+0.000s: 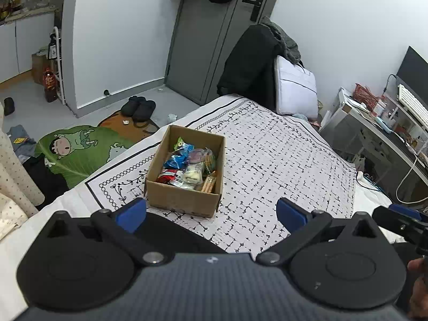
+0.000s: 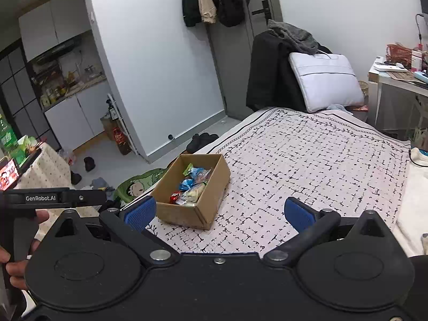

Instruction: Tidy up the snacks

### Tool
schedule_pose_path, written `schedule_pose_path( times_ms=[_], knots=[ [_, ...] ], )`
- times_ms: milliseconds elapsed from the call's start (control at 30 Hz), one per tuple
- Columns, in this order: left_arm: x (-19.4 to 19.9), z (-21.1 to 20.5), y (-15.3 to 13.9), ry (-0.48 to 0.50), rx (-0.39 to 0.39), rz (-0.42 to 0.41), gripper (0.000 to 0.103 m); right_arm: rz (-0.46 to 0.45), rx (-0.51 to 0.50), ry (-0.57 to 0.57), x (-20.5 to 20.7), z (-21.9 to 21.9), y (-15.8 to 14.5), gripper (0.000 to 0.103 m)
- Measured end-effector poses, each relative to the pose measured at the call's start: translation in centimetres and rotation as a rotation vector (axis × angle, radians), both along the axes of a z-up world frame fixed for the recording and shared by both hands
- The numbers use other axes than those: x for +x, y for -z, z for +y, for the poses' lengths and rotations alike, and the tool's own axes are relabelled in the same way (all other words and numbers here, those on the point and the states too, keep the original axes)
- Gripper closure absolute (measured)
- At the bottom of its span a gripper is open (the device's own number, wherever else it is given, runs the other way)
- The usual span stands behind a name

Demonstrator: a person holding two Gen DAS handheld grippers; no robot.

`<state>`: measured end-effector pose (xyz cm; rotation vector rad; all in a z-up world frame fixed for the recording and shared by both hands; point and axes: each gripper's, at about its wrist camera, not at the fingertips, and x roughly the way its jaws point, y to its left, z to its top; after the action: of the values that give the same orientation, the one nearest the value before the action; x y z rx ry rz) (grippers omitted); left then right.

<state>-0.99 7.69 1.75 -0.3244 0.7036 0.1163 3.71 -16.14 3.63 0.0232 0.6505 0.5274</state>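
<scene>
An open brown cardboard box [image 1: 184, 198] sits on the patterned white bed cover [image 1: 281, 165]. It holds several wrapped snacks [image 1: 187, 165] in blue, red, white and orange packets. My left gripper [image 1: 211, 214] is open and empty, hovering just in front of the box. In the right wrist view the same box [image 2: 196, 214] with its snacks [image 2: 192, 184] lies ahead and to the left. My right gripper [image 2: 219, 214] is open and empty, above the bed cover [image 2: 307, 160] to the box's right.
A chair draped in dark clothes [image 1: 248, 64] with a white bag [image 1: 294, 88] stands past the bed. A desk [image 1: 379, 128] is at the right. A green cartoon floor mat [image 1: 80, 149] and slippers [image 1: 139, 107] lie on the floor left of the bed.
</scene>
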Motion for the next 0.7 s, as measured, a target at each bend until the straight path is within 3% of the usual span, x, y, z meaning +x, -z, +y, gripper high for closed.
schedule_pose_path(
  times_ms=[700],
  knots=[
    [-0.09,-0.52,0.17,0.029,0.042,0.005,0.0,0.019,-0.018,-0.012,-0.15,0.65,0.26,0.0]
  ],
)
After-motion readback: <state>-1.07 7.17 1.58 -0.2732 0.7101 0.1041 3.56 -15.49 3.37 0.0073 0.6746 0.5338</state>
